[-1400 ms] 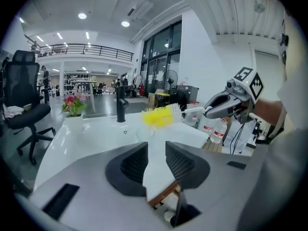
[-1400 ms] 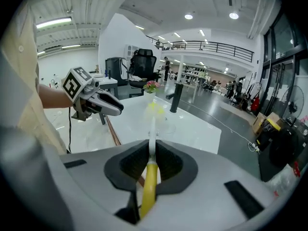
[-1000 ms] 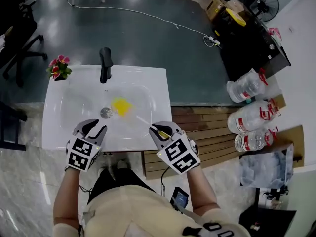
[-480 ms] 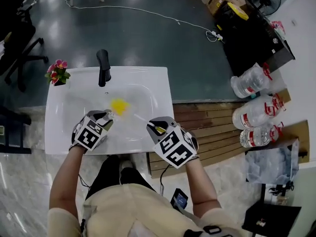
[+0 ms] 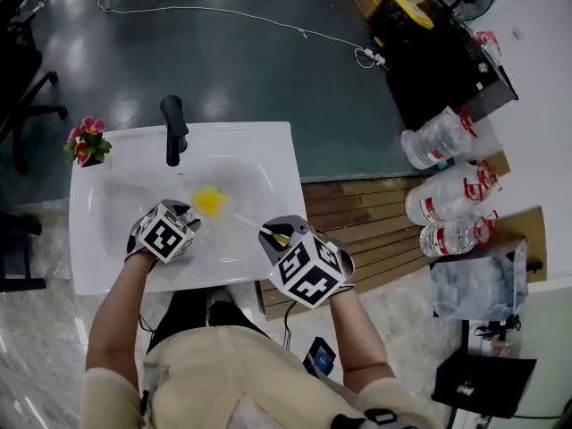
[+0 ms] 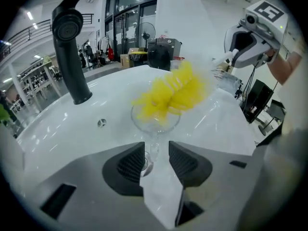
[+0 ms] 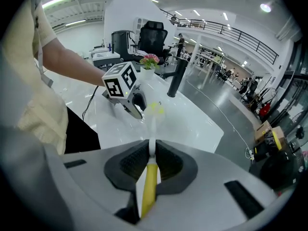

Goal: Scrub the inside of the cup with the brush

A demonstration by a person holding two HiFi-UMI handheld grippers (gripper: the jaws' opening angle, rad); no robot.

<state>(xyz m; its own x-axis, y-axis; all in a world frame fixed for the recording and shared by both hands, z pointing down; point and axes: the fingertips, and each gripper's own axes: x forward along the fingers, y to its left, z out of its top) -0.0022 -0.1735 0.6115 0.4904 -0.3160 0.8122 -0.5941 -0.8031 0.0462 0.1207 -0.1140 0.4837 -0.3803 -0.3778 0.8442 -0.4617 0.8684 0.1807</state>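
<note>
— Yellow bristles of the brush (image 6: 172, 94) are down in the glass cup (image 6: 155, 123), which stands in the white sink (image 5: 116, 239). What's changed?

— The left hand-held gripper (image 6: 155, 159). A second ago it waited at the sink's near edge. Now it has come forward to the cup with its jaws opening wide. The stem stands between the pads, with a gap on each side.

— So no grip yet?

— None that I can see. The pads aren't pressing on the glass.

— And the other side?

— The right hand-held gripper (image 7: 151, 159) is clamped on the brush's yellow handle, as before, and the head reaches into the bowl.

— What does that mean for the scrubbing?

— I'd judge the stem is about to be steadied. Until those jaws close, a firm scrub could tip a stemmed glass that is standing loose on a slick basin.
</note>
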